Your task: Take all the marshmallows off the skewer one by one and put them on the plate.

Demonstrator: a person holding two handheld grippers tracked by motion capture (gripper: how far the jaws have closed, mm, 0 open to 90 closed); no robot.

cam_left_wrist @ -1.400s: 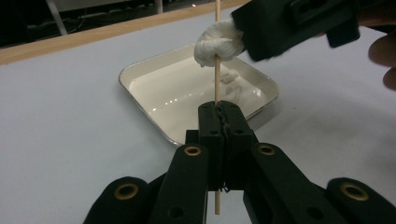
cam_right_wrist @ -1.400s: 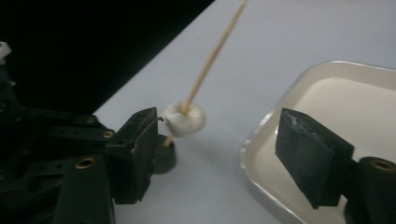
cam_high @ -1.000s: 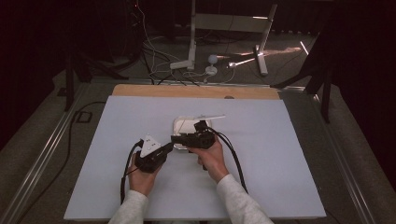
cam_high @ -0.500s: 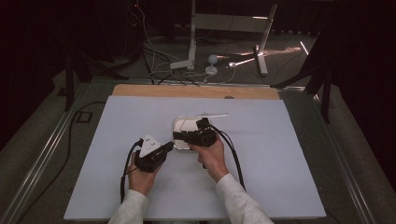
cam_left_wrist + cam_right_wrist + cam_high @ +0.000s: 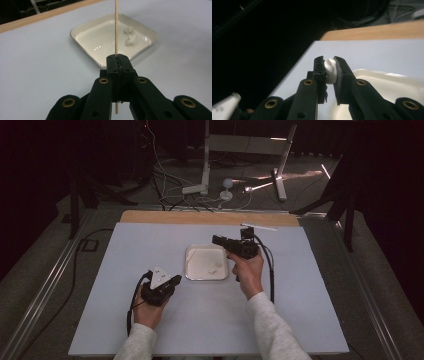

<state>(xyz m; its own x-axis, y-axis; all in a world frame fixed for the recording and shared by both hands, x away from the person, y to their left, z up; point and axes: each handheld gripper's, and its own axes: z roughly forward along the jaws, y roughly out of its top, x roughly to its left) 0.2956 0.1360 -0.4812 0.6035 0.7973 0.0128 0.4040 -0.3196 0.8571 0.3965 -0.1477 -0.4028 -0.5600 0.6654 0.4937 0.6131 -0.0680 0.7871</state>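
Observation:
A white square tray (image 5: 192, 251) lies in the middle of the table, and two white soft lumps (image 5: 130, 40) rest in it near one corner. My left gripper (image 5: 175, 280) sits low at the tray's near left corner. In the left gripper view the left gripper (image 5: 117, 59) is shut on a thin wooden skewer (image 5: 116, 25) that stands upright in front of the tray (image 5: 82, 35). My right gripper (image 5: 216, 240) hovers above the tray's far right corner. The right gripper (image 5: 329, 61) is shut on a white soft lump (image 5: 330, 70), with the tray (image 5: 387, 85) below.
A wooden board (image 5: 200, 217) borders the table's far edge, with a white strip (image 5: 259, 226) lying on it. Cables and a stand's feet (image 5: 210, 187) crowd the floor behind. The left gripper's grey plate (image 5: 224, 103) pokes into the right gripper view's lower left.
My right hand has risen from the tray and moved right and toward the far edge, carrying a white lump. The left hand has stayed where it was.

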